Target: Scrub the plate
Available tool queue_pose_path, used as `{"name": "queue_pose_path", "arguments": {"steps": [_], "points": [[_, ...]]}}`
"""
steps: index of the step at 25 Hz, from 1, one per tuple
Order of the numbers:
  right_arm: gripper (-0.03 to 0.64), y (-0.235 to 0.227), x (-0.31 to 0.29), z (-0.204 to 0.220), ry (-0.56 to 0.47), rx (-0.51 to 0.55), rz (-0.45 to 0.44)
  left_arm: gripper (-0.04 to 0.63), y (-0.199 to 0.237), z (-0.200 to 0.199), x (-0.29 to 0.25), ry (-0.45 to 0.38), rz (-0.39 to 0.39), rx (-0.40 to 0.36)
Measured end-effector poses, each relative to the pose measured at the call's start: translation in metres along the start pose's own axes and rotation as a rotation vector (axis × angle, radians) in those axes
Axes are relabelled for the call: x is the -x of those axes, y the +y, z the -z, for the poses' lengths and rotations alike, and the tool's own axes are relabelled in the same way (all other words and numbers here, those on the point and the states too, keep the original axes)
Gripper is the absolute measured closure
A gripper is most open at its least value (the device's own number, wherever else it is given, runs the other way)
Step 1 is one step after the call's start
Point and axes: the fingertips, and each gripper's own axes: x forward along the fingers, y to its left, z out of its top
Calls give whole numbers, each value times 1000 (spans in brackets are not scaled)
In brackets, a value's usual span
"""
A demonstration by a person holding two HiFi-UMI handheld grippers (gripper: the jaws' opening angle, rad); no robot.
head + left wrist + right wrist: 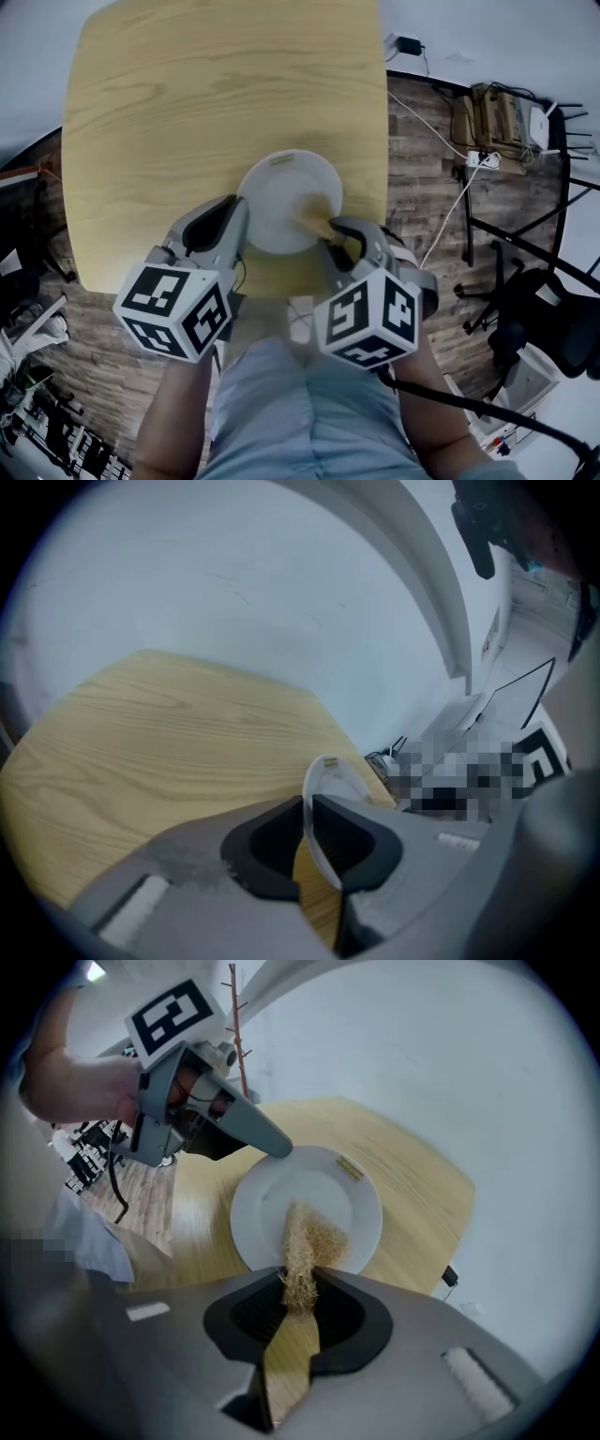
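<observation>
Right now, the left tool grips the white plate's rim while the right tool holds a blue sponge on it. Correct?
No: the right gripper view shows the right tool holding a tan fibrous scrubber, not a blue sponge. The rest stands.

Head view: near rim of plate [281, 192] is covered by the fingers of left gripper [240, 212] and right gripper [336, 228]. Lower end of scrubber [314, 215] is hidden behind the right fingers. Left gripper view: plate seen edge-on, its face not visible. Right gripper view: label [350, 1169] on plate rim is too small to read.
</observation>
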Motion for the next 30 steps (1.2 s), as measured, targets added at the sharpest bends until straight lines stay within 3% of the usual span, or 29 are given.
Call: {"name": "queue_pose_path", "arguments": {"steps": [4, 13, 21, 25, 30], "points": [[548, -1, -3, 0, 12, 1, 3, 543, 8, 5, -6, -7, 10, -41], [547, -2, -2, -6, 27, 24, 12, 540, 27, 12, -2, 13, -90, -191], [546, -12, 19, -3, 28, 14, 68, 540, 24, -27, 40, -158, -146, -201], [546, -35, 46, -23, -92, -24, 131, 540, 8, -63, 72, -295, -184, -248], [546, -50, 106, -74, -405, -107, 166, 540, -26, -101, 127, -476, -251, -299]]}}
